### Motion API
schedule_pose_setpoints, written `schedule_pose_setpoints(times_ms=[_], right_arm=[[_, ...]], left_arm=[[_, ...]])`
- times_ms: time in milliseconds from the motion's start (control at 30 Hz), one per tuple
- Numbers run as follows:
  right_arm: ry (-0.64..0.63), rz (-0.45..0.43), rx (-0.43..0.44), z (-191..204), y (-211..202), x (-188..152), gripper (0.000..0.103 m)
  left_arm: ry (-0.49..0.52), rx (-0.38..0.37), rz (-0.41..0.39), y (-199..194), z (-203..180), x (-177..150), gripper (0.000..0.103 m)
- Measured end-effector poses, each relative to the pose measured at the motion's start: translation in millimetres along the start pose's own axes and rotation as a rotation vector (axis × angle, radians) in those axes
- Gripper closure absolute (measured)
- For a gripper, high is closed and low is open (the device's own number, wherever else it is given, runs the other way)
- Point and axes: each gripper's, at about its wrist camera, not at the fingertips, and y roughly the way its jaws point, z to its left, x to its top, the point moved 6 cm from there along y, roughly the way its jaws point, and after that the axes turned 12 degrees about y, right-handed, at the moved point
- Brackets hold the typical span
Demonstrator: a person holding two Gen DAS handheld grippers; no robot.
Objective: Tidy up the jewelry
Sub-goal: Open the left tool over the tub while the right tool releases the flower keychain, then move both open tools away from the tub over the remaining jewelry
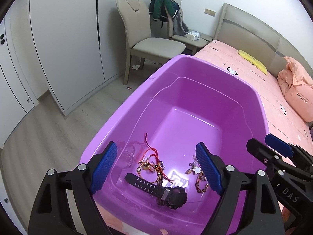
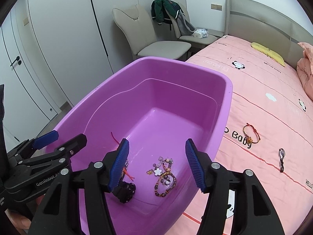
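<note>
Both grippers – left gripper, right gripper – hover over the purple tub on the pink bed, fingers apart, holding nothing. Inside: black watch with strap running left-right, red-cord bracelets, beaded bracelet. Farther right on the bed – a red-cord bracelet and a dark pendant.

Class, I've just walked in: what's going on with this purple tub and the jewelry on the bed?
A person holds two grippers over a purple tub on a pink bed. The left gripper and right gripper are both open and empty. A black watch and beaded bracelets lie inside; a red-cord bracelet and a dark piece remain on the bed.
</note>
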Motion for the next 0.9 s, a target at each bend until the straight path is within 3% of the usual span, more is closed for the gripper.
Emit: schedule_pose_setpoints(times_ms=[367, 500, 900], right_arm=[[0.022, -0.016, 0.028, -10.6, -26.3, -11.0, 0.041], [0.067, 0.002, 0.061, -21.5, -36.7, -17.3, 0.039], [0.11, -0.033, 0.037, -56.7, -75.6, -38.3, 0.035]], left_arm=[[0.016, 0.005, -0.01, -17.5, -10.0, -7.0, 0.02], [0.005, 0.005, -0.015, -23.8, -15.5, -9.9, 0.014], [0.035, -0.014, -0.026, -51.1, -49.7, -21.1, 0.009]])
